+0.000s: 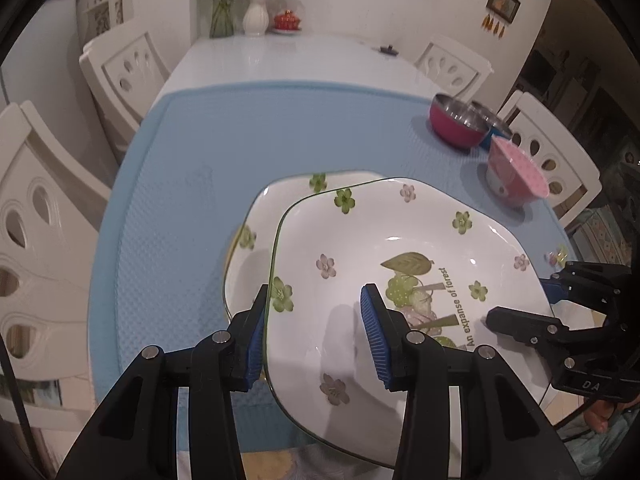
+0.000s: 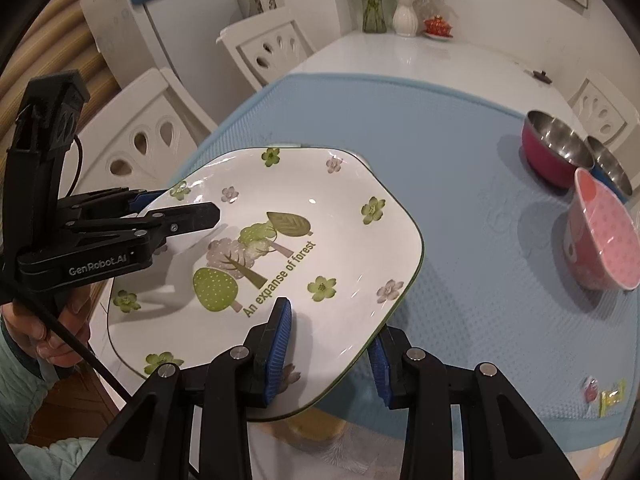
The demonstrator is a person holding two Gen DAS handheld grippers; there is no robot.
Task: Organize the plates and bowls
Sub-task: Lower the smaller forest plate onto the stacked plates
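Plate (image 2: 320, 216) tilted, held by both tongs.

Left wrist view: close above the plate (image 1: 400, 264), looking steeply down past its tongs (image 1: 316, 340), bowls (image 1: 460, 124) upper right. Right wrist view: same tilt, from the plate's other edge. Both share plate, blue mat (image 2: 460, 160), bowls, worktop (image 1: 288, 60).

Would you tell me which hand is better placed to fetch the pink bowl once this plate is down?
Right. The right gripper grips the plate on the side facing the pink bowl; the left gripper grips the far edge.
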